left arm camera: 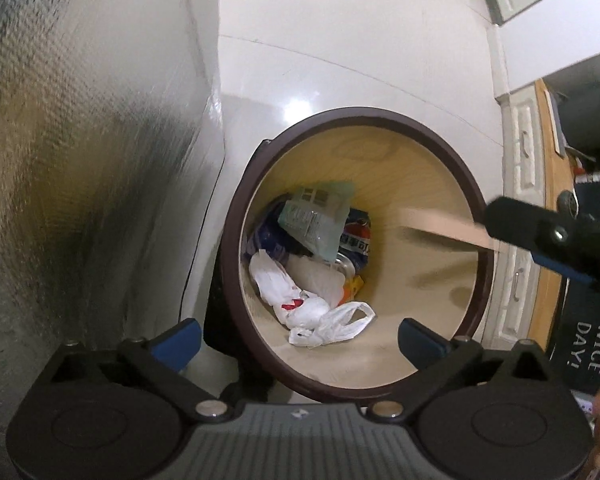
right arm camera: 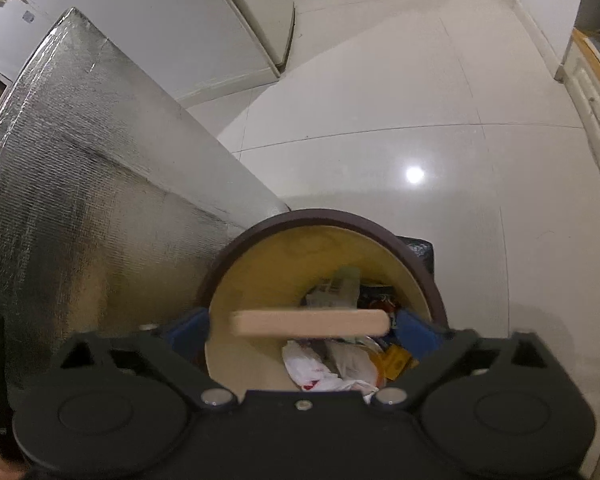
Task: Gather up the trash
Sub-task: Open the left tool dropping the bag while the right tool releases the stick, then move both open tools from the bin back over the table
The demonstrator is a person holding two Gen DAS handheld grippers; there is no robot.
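Tiled floor (right arm camera: 380, 100); right gripper (right arm camera: 300, 326) fingers wide, stick (right arm camera: 312, 322) between.

Waste bin (left arm camera: 416, 148): smooth matt cream plastic interior, dark brown rim with a slight sheen. Flat stick (right arm camera: 312, 322): pale, matt, wood-like. Carrier bag (left arm camera: 320, 312) in the bin: thin, crinkled white plastic. Pouch (left arm camera: 316, 216): translucent greenish film, glossy. Floor (right arm camera: 380, 120): glossy white tile, reflecting a lamp. Adjacent panel (right arm camera: 80, 168): quilted silver foil, dull metallic. Gripper finger pads (left arm camera: 178, 340): blue, matt.
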